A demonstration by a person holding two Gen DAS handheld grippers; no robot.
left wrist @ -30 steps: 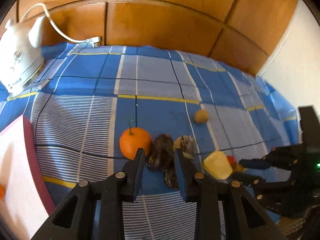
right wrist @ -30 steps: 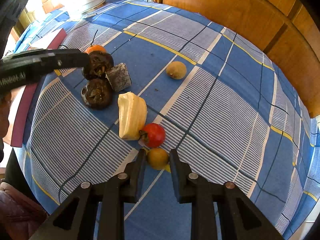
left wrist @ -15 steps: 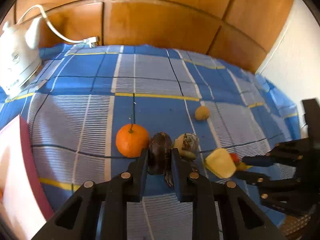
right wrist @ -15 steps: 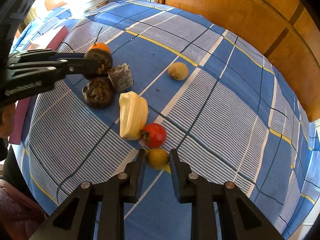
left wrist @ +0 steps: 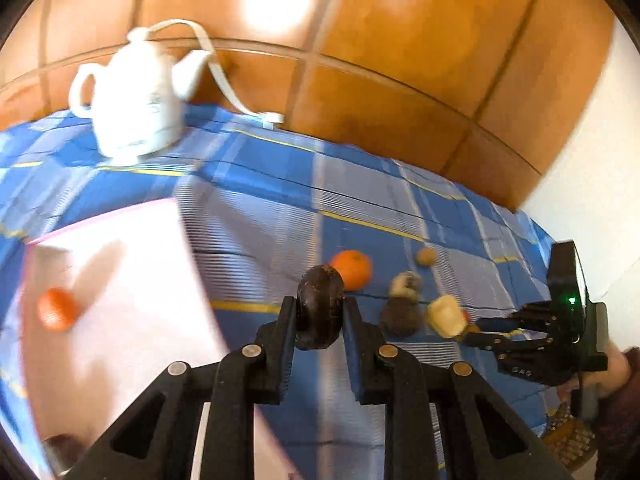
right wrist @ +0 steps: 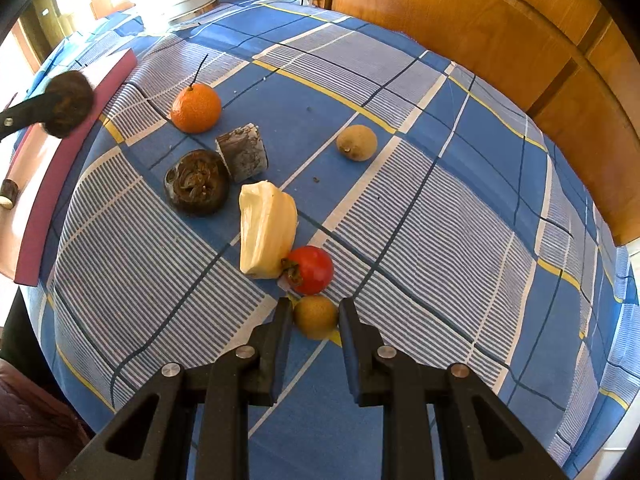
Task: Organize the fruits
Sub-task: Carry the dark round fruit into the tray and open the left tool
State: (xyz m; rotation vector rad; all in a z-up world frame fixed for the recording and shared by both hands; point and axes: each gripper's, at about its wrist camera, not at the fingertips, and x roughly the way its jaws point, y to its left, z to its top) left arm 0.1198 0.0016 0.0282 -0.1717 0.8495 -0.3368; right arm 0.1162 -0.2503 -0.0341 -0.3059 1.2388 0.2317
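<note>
My left gripper [left wrist: 319, 312] is shut on a dark brown round fruit [left wrist: 320, 306], held above the cloth near the pink tray [left wrist: 132, 280]; that fruit also shows in the right wrist view [right wrist: 68, 103]. An orange fruit [left wrist: 57, 309] lies in the tray. My right gripper [right wrist: 314, 316] has its jaws around a small yellow-brown fruit [right wrist: 315, 317] on the table. Beside it lie a red tomato-like fruit [right wrist: 311, 269], a pale yellow piece [right wrist: 266, 234], a dark fruit [right wrist: 197, 187], a cut brown piece [right wrist: 242, 151], a mandarin [right wrist: 196, 107] and a small brown fruit [right wrist: 357, 142].
A blue checked cloth [right wrist: 440, 220] covers the table. A white electric kettle [left wrist: 132, 104] with a cord stands at the back. Wooden panels [left wrist: 360, 60] line the wall behind. The tray's maroon rim [right wrist: 60, 168] is at the table's left edge.
My left gripper has lifted the dark fruit off the pile and swung left toward the pink tray. My right gripper has stayed around the small yellow-brown fruit.
</note>
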